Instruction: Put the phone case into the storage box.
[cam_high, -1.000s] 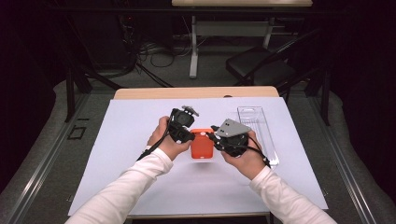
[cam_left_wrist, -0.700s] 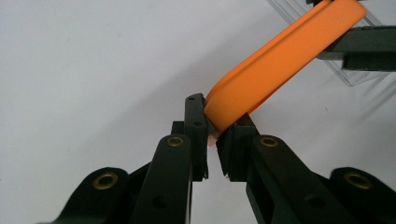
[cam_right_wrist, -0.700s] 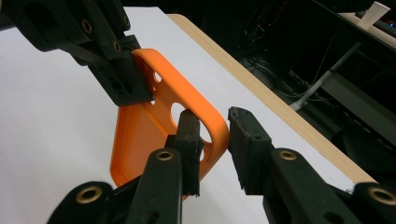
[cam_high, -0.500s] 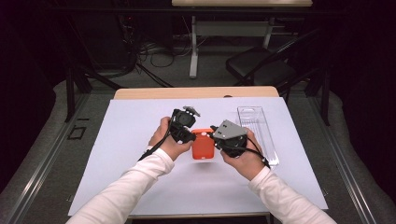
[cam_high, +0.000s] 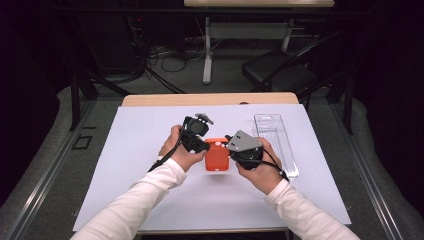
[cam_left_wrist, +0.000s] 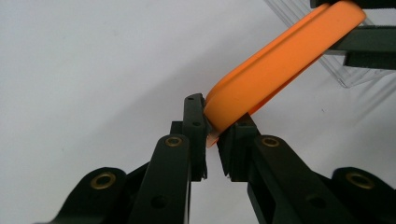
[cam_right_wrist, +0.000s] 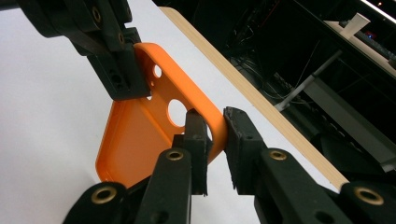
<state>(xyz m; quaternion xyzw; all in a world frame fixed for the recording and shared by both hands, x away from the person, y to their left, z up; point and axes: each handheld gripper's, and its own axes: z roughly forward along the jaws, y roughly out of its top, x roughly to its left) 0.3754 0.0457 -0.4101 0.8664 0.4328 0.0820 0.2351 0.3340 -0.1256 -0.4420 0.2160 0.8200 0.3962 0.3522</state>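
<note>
The worktop (cam_high: 150, 200), spread with a white sheet, carries a clear tray (cam_high: 276, 145) off to the right, and over the middle of the sheet the person holds an orange phone case (cam_high: 217, 155) up between both hands, clear of the surface. The case sits between the two tools: the left tool (cam_high: 204, 146) comes at it from the left edge, the right tool (cam_high: 229, 149) from the right edge, so each hand is equally near and the case bridges the gap. In the high view its long axis runs toward and away from the person, with the camera holes at the far end. In the left gripper view the left tool (cam_left_wrist: 212, 135) is clamped on a corner of the case (cam_left_wrist: 280, 65), which slants away up and to the right toward the other tool. In the right gripper view the right tool (cam_right_wrist: 215, 133) has just been closing on the rim of the case (cam_right_wrist: 140, 126) beside the round holes, its pads now pressed on either side of that rim. I would judge that any coming move depends on this opposed two-sided hold: pulling or twisting either hand works across the case's short axis.
</note>
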